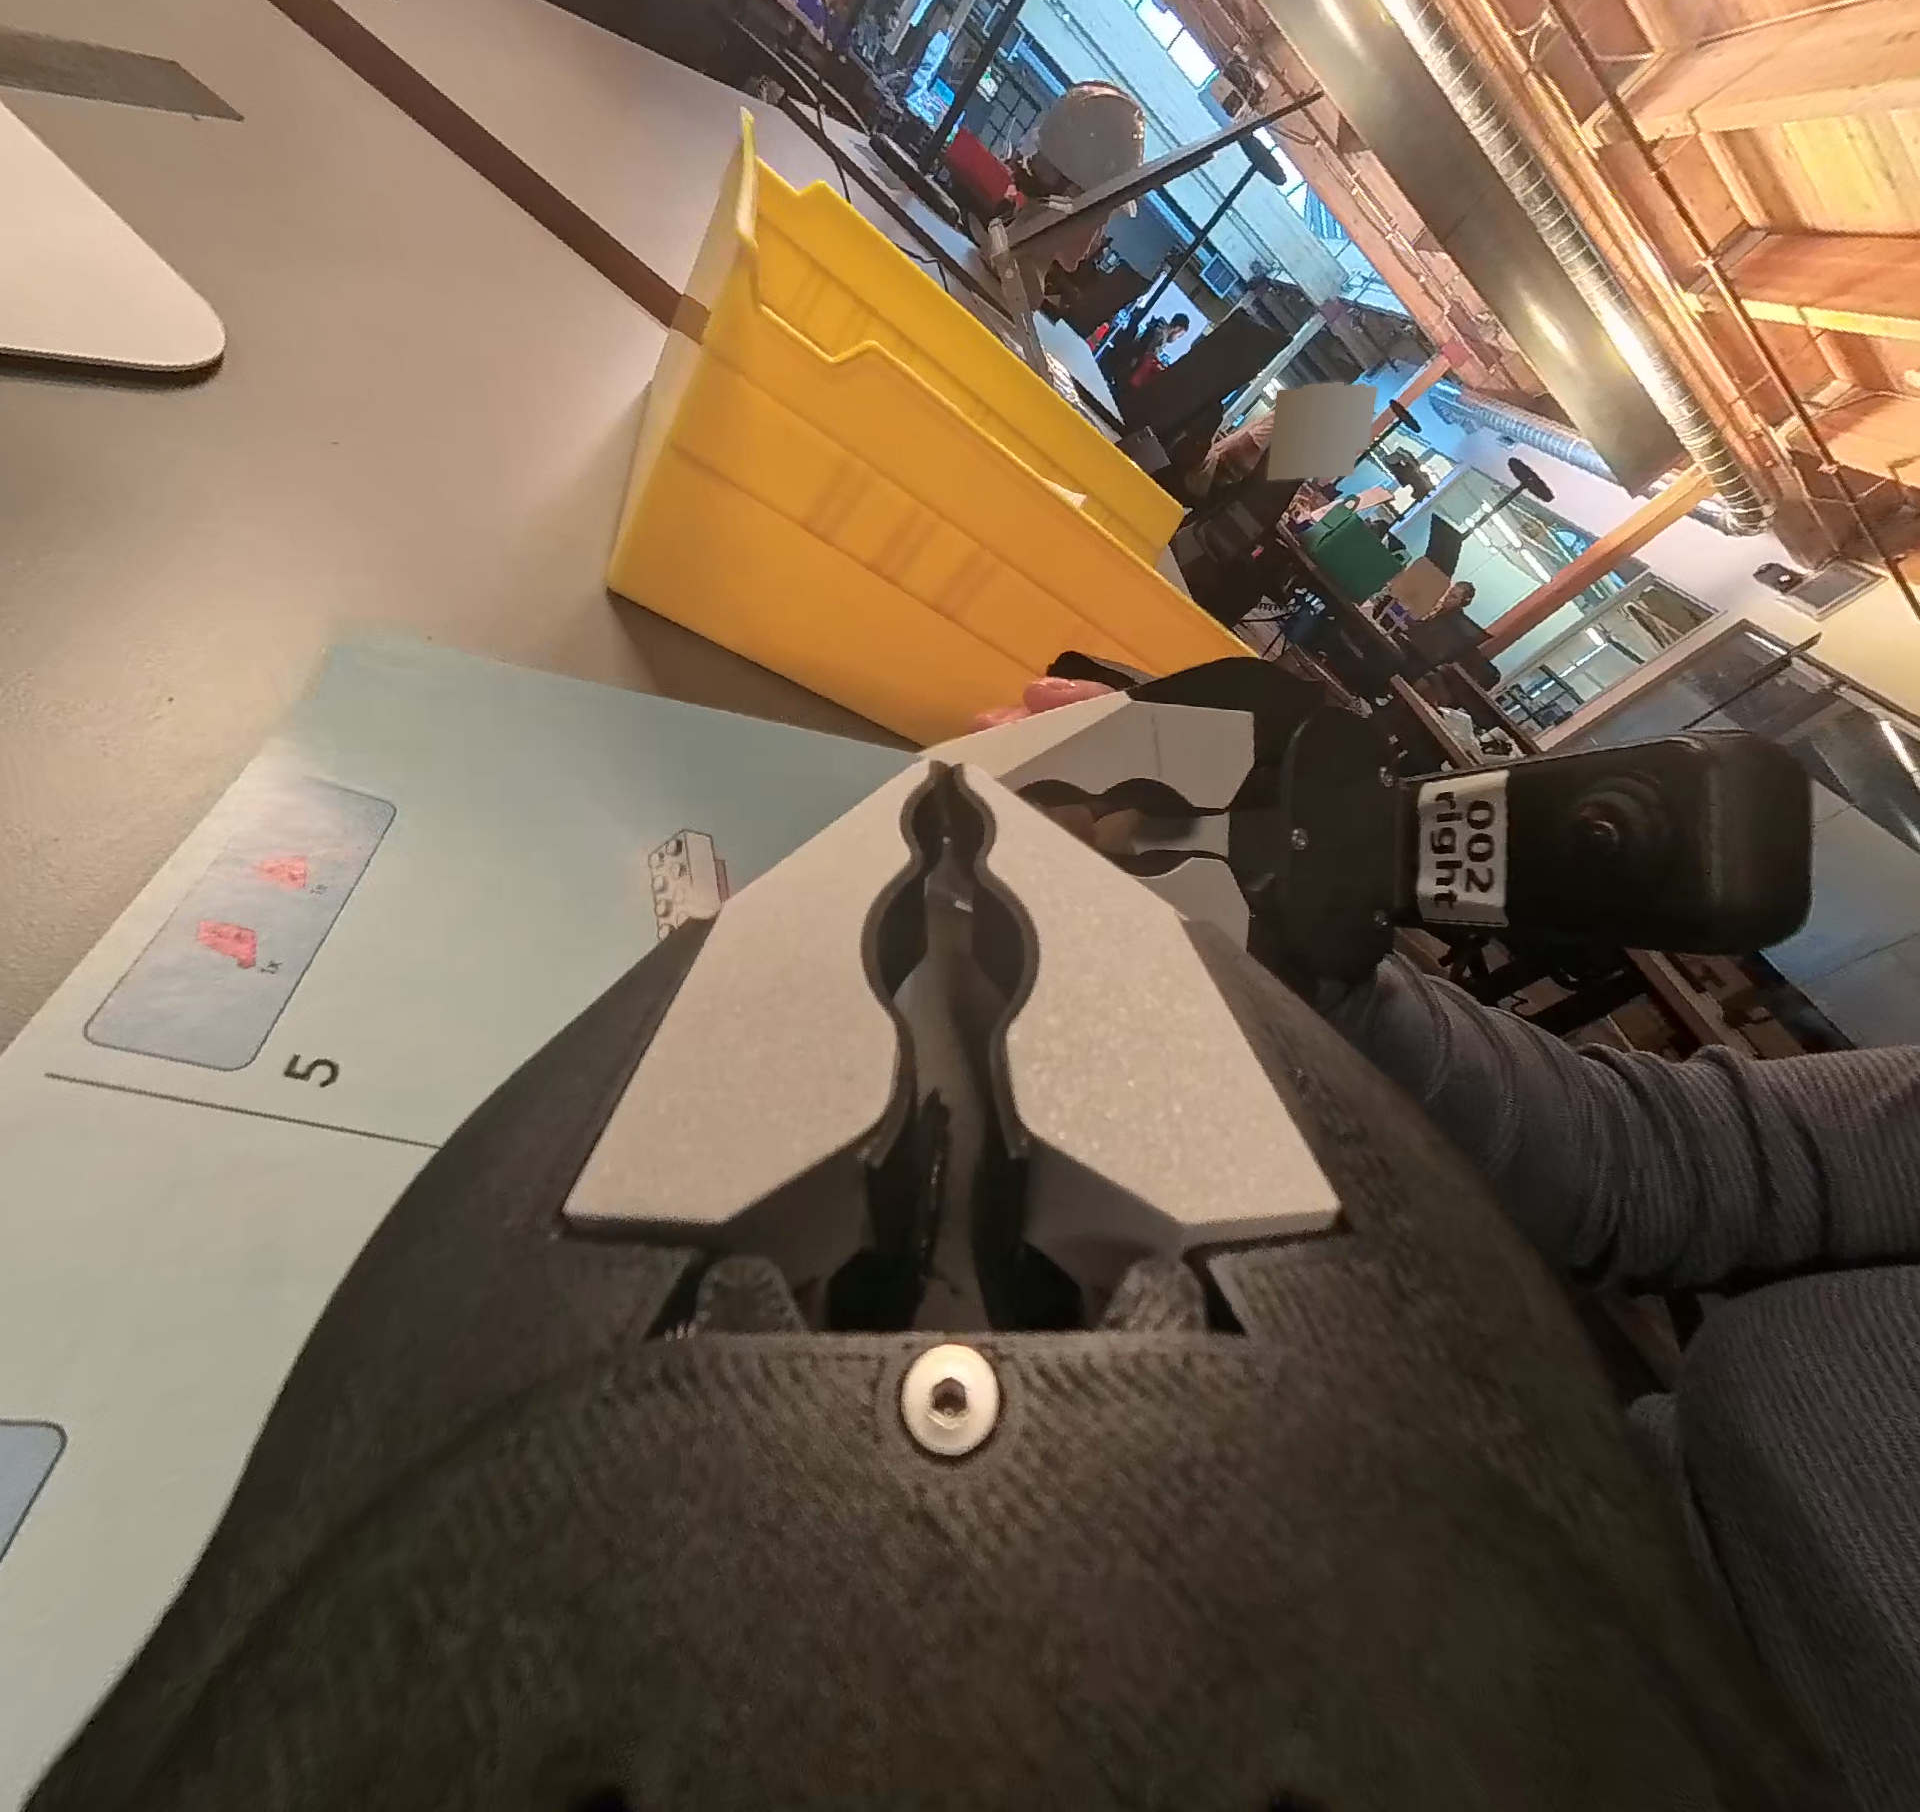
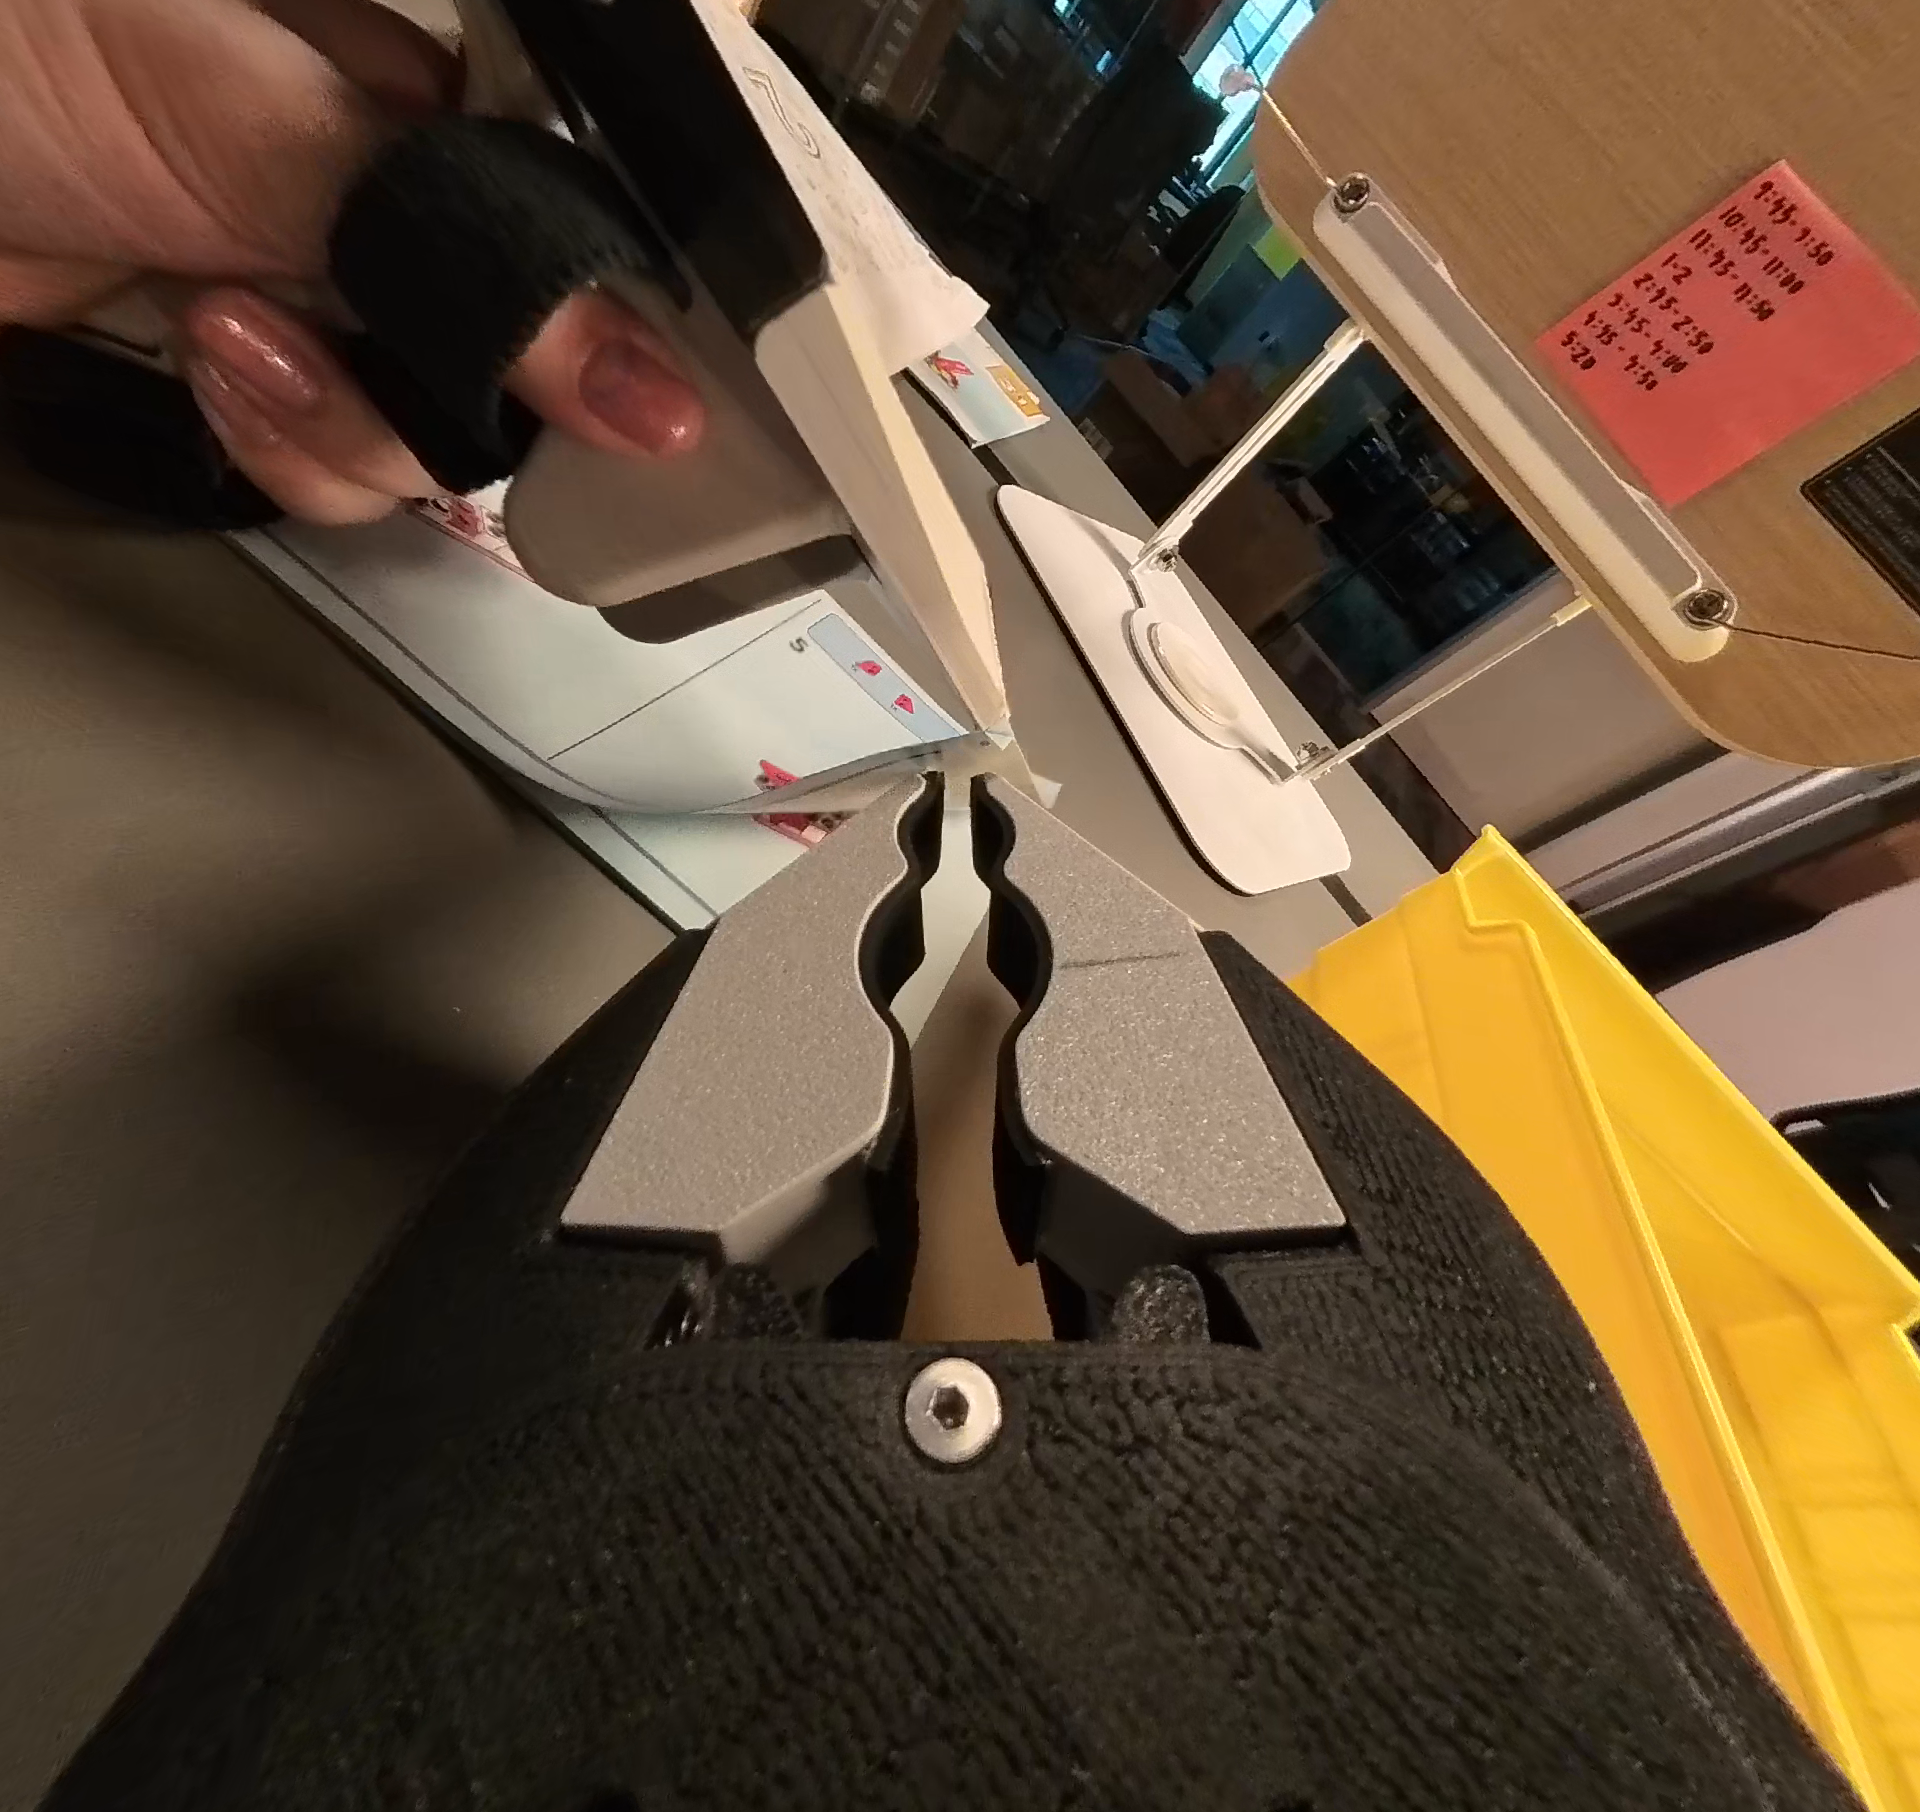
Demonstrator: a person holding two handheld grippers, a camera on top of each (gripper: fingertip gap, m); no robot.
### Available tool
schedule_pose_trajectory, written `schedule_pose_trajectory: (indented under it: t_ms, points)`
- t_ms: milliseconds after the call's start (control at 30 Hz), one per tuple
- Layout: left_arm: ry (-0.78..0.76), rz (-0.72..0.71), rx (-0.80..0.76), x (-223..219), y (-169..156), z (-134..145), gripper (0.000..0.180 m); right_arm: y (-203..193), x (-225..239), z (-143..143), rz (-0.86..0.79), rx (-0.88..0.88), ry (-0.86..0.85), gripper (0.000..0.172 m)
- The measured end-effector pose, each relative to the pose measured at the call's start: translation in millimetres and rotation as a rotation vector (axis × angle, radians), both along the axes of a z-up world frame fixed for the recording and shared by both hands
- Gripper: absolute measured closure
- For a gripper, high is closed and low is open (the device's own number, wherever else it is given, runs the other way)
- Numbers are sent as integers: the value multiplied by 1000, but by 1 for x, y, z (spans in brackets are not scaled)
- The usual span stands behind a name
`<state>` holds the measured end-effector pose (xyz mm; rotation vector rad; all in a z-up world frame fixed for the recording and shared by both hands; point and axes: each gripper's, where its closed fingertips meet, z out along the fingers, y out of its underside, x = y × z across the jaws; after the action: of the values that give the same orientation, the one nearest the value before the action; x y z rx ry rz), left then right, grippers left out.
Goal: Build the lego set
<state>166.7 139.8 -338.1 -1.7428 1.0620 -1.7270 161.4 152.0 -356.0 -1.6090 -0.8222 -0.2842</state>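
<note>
Item: instruction booklet (image 1: pixel 468 775), pale blue pages printed with small red and white brick figures.
Location: lay open and flat on the grey surface (image 1: pixel 364 308), just beside a yellow bin (image 1: pixel 831 515).
Lifted page (image 2: pixel 623 713): one leaf was raised off the booklet and bowed in a curve. Its free corner pointed up at the tips of both grippers, while its other end lay low on the booklet.
Long axis: the raised leaf ran lengthwise from the hand (image 2: pixel 208 152) side toward the fingertips. The booklet's own long side could not be settled, since the grippers covered much of it.
Left gripper (image 1: pixel 940 775): fingers clenched tip to tip, with the corner of the lifted page pinched between them. It was tilted down toward the booklet and carried by a hand wearing a black finger band (image 2: pixel 468 287).
Right gripper (image 2: pixel 956 786): fingers stood slightly apart, with a narrow slit of daylight between the tips. The page edge sat just beyond them and nothing was pressed in the grasp. Its tips were nearly touching the left gripper's tips.
Arm: a grey sleeve (image 1: pixel 1610 1139) lay behind the right gripper.
Adjacent: a white flat stand base (image 2: pixel 1226 775) lay on the surface past the booklet.
Overhead: a wood-grain panel (image 2: pixel 1558 100) bearing a red note (image 2: pixel 1704 328) was above the stand base.
</note>
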Motion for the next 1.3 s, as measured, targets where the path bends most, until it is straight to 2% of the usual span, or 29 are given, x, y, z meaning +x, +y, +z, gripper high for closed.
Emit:
schedule_pose_trajectory:
  t_ms: [133, 267, 367, 567, 667, 767, 867, 1000, 1100, 1167, 1300]
  points:
    - [2, 21, -14, -1, 4, 0, 180, 0, 5, 4, -31, 14, -20, 168]
    - [0, 20, -19, -1, 4, 0, 180, -1, 25, 22, -167, 82, -28, 170]
    - [11, 12, -1, 0, 2, -1, 180, -1, 27, 29, -193, 113, -9, 171]
    - [-14, 23, 30, -2, 1, 4, 180, 0, 20, 9, -146, -15, 17, 172]
    - [-85, 81, 59, -14, -1, 21, 180, -2, 8, -10, -96, -147, 44, 172]
    - [-176, 196, 176, -43, -5, 47, 180, -4, -9, -16, -44, -180, 31, 172]
    - [-222, 328, 330, -84, -14, 64, 180, -2, -37, -16, 27, -224, 121, 172]
    - [-219, 513, 430, -153, -27, 64, 180, 4, -89, -5, 141, -318, 311, 172]
    - [-187, 655, 441, -203, -33, 58, 180, 8, -118, -16, 157, -414, 321, 171]
    - [-172, 785, 462, -234, -34, 59, 154, 9, -134, -26, 156, -500, 323, 162]
    - [-121, 910, 609, -268, -42, 62, 154, -2, -169, -37, 236, -640, 366, 149]
